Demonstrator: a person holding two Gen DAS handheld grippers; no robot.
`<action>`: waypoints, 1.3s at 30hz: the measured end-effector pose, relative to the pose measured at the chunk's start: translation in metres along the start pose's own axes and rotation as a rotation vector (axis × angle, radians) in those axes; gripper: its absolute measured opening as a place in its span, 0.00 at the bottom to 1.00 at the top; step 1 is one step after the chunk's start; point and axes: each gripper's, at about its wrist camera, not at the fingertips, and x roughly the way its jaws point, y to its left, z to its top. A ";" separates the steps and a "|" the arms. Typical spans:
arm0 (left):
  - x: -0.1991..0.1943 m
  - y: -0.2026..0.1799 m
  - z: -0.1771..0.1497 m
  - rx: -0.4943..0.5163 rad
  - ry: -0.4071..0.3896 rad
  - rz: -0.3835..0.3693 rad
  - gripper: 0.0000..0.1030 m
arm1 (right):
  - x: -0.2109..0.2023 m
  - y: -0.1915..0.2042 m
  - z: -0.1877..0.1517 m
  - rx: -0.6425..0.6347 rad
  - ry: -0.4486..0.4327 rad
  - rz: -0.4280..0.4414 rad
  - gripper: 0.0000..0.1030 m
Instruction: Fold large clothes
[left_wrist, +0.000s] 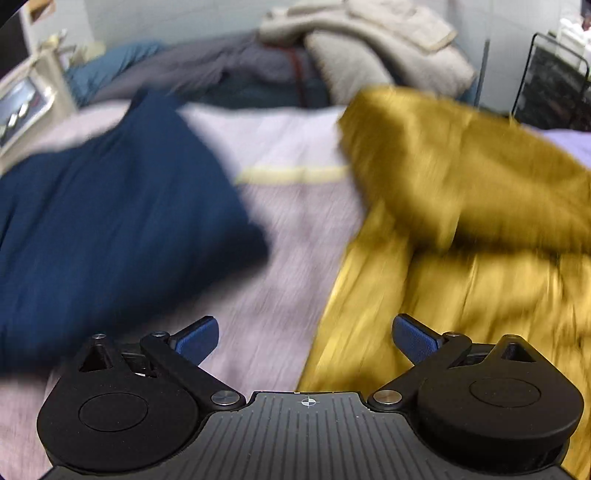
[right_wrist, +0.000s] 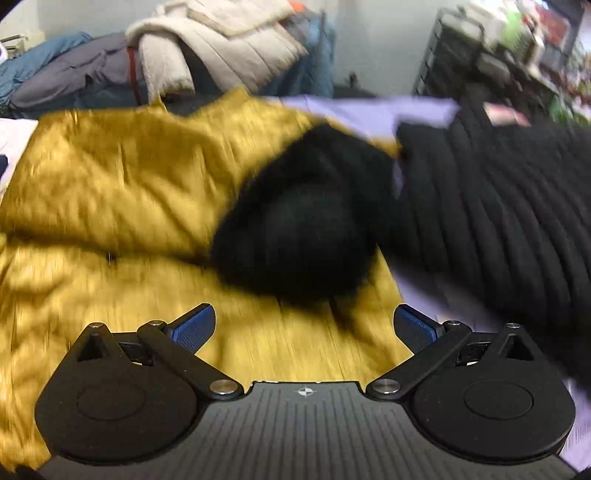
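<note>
A mustard-yellow quilted garment (left_wrist: 461, 229) lies spread on the lilac bed sheet (left_wrist: 280, 229), with its upper part folded over the lower. It fills the left and middle of the right wrist view (right_wrist: 122, 192). My left gripper (left_wrist: 306, 338) is open and empty, over the garment's left edge. My right gripper (right_wrist: 303, 328) is open and empty above the garment's lower part. A black furry piece (right_wrist: 303, 225) lies on the garment's right side. Both views are motion-blurred.
A folded navy garment (left_wrist: 110, 229) lies left on the sheet. A black ribbed garment (right_wrist: 498, 206) lies at the right. A pile of beige, grey and blue clothes (left_wrist: 332, 55) sits at the back. A dark wire rack (left_wrist: 554, 85) stands far right.
</note>
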 end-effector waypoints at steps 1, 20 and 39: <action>-0.006 0.011 -0.014 -0.018 0.018 -0.006 1.00 | -0.005 -0.006 -0.011 0.013 0.017 -0.001 0.99; -0.009 0.021 -0.077 -0.079 0.186 -0.224 1.00 | -0.045 -0.095 -0.151 0.439 0.284 0.015 0.99; -0.018 -0.011 -0.088 0.061 0.207 -0.252 1.00 | -0.058 -0.090 -0.163 0.348 0.259 0.114 0.75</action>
